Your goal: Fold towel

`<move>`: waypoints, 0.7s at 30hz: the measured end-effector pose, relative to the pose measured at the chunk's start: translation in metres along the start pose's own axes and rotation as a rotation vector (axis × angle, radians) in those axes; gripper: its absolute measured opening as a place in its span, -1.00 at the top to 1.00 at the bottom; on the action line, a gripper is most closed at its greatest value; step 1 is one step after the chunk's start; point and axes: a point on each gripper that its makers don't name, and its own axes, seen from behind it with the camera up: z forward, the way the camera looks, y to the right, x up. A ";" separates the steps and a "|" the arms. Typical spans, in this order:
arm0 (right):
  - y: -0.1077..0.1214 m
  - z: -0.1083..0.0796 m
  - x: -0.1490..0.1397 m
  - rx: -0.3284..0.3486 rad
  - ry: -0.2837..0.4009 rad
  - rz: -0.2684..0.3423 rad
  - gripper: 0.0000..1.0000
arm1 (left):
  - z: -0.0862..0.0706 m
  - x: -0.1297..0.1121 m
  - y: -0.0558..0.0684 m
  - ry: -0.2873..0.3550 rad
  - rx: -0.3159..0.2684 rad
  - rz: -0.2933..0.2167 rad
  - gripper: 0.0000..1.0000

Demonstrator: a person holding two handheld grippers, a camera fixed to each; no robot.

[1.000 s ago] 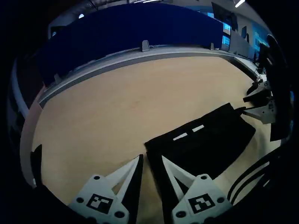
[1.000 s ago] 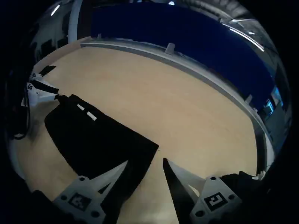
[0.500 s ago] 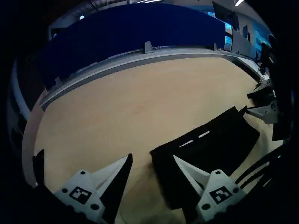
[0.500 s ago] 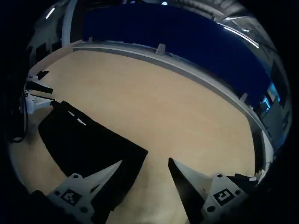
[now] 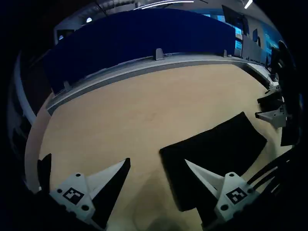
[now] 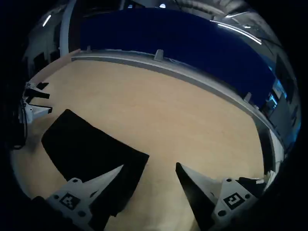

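A pale wooden desk (image 5: 134, 107) runs to a dark blue partition screen (image 5: 134, 38) along its far edge. The black cloth towel (image 5: 219, 144) lies flat, a folded rectangle by the desk's near edge. The left gripper (image 5: 156, 160) and right gripper (image 6: 149, 164) gape wide, holding nothing. A fold looks just laid; the next one calls for pinching a short edge again. A second ago the jaws stood narrower, and white stripes showed on the towel.
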 end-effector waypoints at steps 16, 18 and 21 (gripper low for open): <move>-0.017 -0.045 -0.032 0.043 0.001 0.037 -1.00 | -0.026 -0.025 0.011 -0.013 -0.001 -0.048 -0.89; -0.020 -0.049 -0.035 0.045 0.001 0.028 -1.00 | -0.029 -0.027 0.013 -0.014 -0.003 -0.054 -0.89; -0.023 -0.054 -0.040 0.050 -0.001 0.014 -1.00 | -0.033 -0.031 0.014 -0.017 -0.004 -0.060 -0.89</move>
